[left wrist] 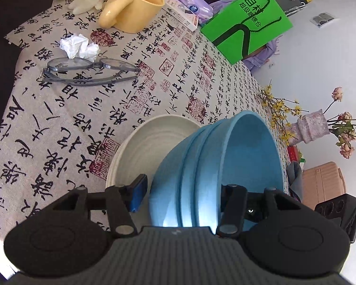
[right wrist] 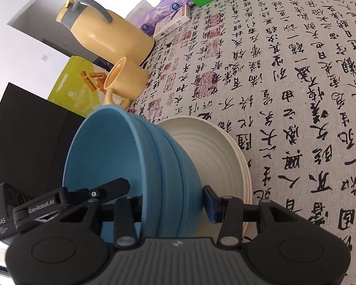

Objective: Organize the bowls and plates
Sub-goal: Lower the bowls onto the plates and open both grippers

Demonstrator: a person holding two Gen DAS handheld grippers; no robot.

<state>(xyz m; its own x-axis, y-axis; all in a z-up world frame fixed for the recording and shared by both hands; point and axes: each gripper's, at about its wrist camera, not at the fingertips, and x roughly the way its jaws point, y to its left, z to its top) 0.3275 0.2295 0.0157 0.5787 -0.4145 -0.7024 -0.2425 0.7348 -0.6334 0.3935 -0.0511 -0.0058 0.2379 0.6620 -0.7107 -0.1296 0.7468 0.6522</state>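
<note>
Your left gripper and right gripper each straddle the rim of the stacked blue bowls, but you cannot tell whether the jaws are clamped or slack. The bowls sit on the white plates. Beyond the plates lie glasses, a tissue and a yellow mug.

You get bright, even daylight in both views. Shadows on the tablecloth stay soft. A pale sheen lies on the blue bowls near the lens. Fisheye bending curves the cloth's edges, and dark vignetting cuts the frame corners. Focus holds sharp throughout.
</note>
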